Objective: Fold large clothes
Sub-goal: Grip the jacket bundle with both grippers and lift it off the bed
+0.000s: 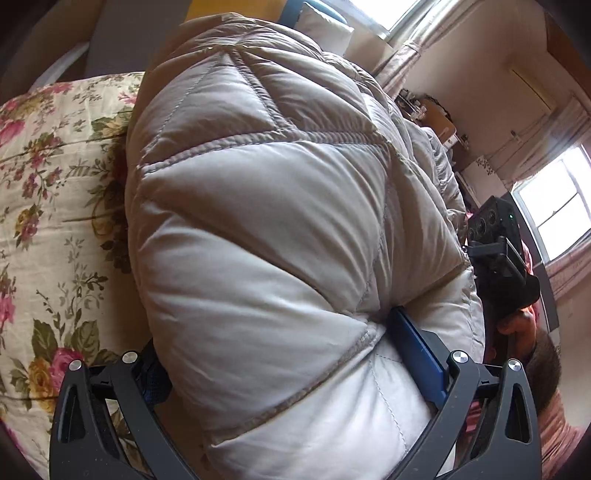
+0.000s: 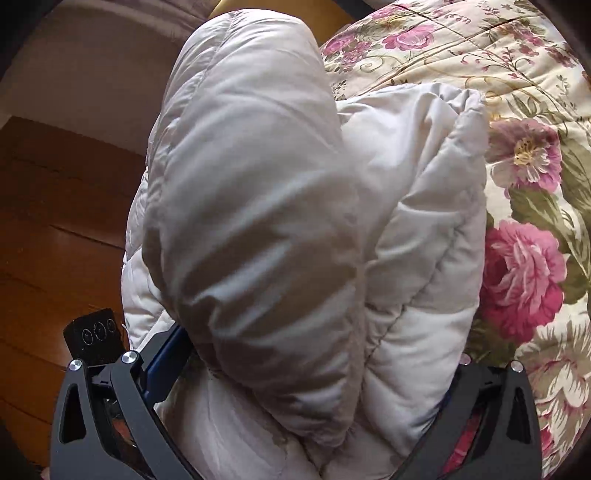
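Note:
A puffy, pale grey quilted jacket [image 1: 266, 206] fills the left wrist view, bunched thick over a floral bedspread [image 1: 48, 192]. My left gripper [image 1: 284, 363] is shut on a fat fold of it, with a blue pad [image 1: 417, 354] pressed into the fabric. In the right wrist view the same jacket [image 2: 280, 221] is doubled over in rolls, and my right gripper [image 2: 310, 365] is shut on that bundle; its left blue pad [image 2: 166, 356] shows and the right one is buried. The jacket's far end is hidden.
The floral bedspread [image 2: 524, 155] lies to the right of the jacket and wooden floor [image 2: 55, 229] to the left. The other gripper's black body [image 1: 495, 254] and a person's head [image 1: 543, 369] are at the right edge. Windows [image 1: 554, 210] and a white pillow [image 1: 321, 29] lie beyond.

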A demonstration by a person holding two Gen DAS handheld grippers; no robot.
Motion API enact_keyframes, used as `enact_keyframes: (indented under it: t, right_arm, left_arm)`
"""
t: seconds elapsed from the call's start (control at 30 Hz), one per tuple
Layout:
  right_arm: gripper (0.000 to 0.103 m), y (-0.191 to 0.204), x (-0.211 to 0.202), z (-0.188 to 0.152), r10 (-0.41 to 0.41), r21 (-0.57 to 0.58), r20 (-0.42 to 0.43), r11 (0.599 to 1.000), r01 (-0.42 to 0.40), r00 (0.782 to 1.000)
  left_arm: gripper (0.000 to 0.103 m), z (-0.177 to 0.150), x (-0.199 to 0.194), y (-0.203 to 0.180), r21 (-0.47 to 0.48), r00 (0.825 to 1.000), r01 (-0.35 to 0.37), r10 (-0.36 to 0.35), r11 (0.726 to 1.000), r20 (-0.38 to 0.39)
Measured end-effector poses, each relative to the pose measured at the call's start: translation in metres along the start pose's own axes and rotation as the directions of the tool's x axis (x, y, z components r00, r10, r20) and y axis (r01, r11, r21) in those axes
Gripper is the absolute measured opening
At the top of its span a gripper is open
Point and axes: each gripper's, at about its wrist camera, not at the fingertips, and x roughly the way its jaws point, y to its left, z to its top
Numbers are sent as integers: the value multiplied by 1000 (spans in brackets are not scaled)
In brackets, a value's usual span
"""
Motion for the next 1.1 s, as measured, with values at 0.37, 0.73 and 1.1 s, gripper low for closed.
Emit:
enact_keyframes:
  t: [0.37,0.73,1.1]
  right_arm:
    - [90,45,-13,-34,21,-151,193,988,9,981]
    - [87,111,-8,-54,153,-275,251,958,-81,956]
    - [87,190,65,-33,280,-403,151,893,-200,948]
  left_arm:
    - [68,-2,-24,-25,58,987,-99,90,993,132]
    - [58,-5,-72,-31,91,936,-246,212,965,281]
    - [56,0,-128,25,20,842,-419,380,908,384]
